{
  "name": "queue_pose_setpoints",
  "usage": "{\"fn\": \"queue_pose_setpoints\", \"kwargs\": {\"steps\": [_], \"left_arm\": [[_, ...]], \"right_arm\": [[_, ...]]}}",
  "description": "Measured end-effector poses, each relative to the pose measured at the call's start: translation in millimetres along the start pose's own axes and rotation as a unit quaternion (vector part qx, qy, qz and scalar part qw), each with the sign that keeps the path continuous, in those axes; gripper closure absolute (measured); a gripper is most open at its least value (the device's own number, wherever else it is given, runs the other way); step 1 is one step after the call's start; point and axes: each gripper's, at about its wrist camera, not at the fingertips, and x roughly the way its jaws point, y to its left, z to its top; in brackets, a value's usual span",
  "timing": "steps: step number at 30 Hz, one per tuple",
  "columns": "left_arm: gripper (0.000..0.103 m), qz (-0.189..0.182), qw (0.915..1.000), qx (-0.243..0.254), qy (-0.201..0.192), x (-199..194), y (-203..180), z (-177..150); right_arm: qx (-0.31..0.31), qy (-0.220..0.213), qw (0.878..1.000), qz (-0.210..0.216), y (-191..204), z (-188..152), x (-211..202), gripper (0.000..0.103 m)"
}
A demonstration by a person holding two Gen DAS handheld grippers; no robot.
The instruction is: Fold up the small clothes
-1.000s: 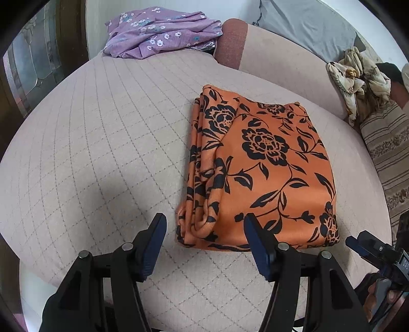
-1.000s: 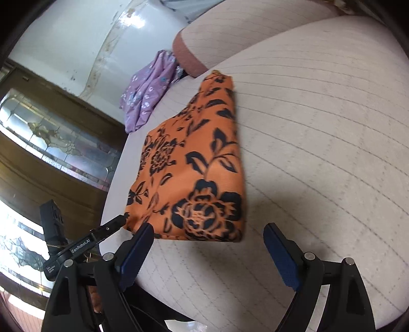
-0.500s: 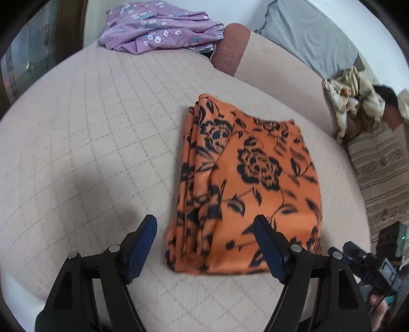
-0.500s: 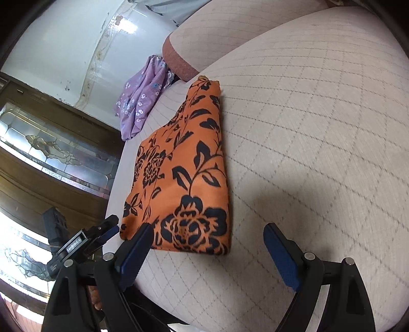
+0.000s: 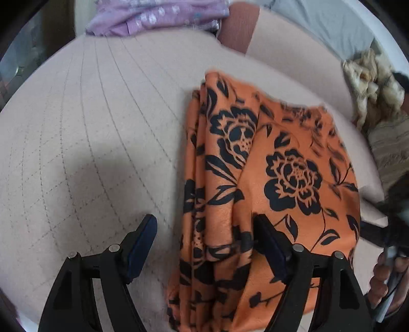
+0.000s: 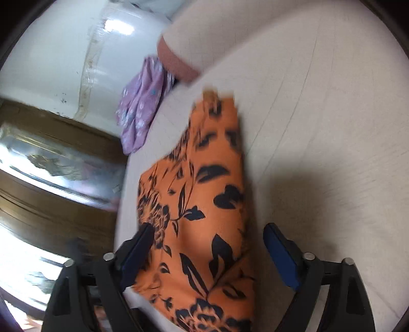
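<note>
A folded orange garment with a black flower print (image 5: 268,184) lies on the quilted beige cushion (image 5: 89,127); it also shows in the right wrist view (image 6: 202,217). My left gripper (image 5: 204,229) is open, its jaws straddling the garment's near left edge, where the layered folds show. My right gripper (image 6: 208,237) is open, its jaws straddling the garment's near right corner. The other gripper and the hand holding it show blurred at the right edge of the left wrist view (image 5: 388,245).
A folded purple floral garment (image 5: 158,12) lies at the cushion's far edge, also in the right wrist view (image 6: 143,107). A crumpled cream cloth (image 5: 370,81) and a striped cushion (image 5: 391,148) sit to the right. A dark wooden glazed door (image 6: 51,178) stands left.
Both grippers have moved forward and down onto the orange garment; its near edge now lies between each pair of open jaws. The garment itself has not moved.
</note>
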Motion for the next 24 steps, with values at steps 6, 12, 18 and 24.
{"fn": "queue_pose_setpoints", "kwargs": {"steps": [6,12,18,24], "left_arm": [[0.023,0.003,0.9999,0.012,-0.003,0,-2,0],[0.023,-0.066,0.9962,0.002,-0.056,-35,-1,22],[0.02,-0.039,0.9992,0.008,-0.005,14,-1,20],[0.042,-0.062,0.9978,-0.011,-0.02,-3,-1,30]], "right_arm": [[-0.156,-0.031,0.976,-0.145,43,-19,13,0.057],[-0.049,-0.058,0.995,-0.062,13,-8,-5,0.029],[-0.032,-0.046,0.997,-0.051,7,4,5,0.027],[-0.063,-0.013,0.997,-0.032,17,-6,27,0.039]]}}
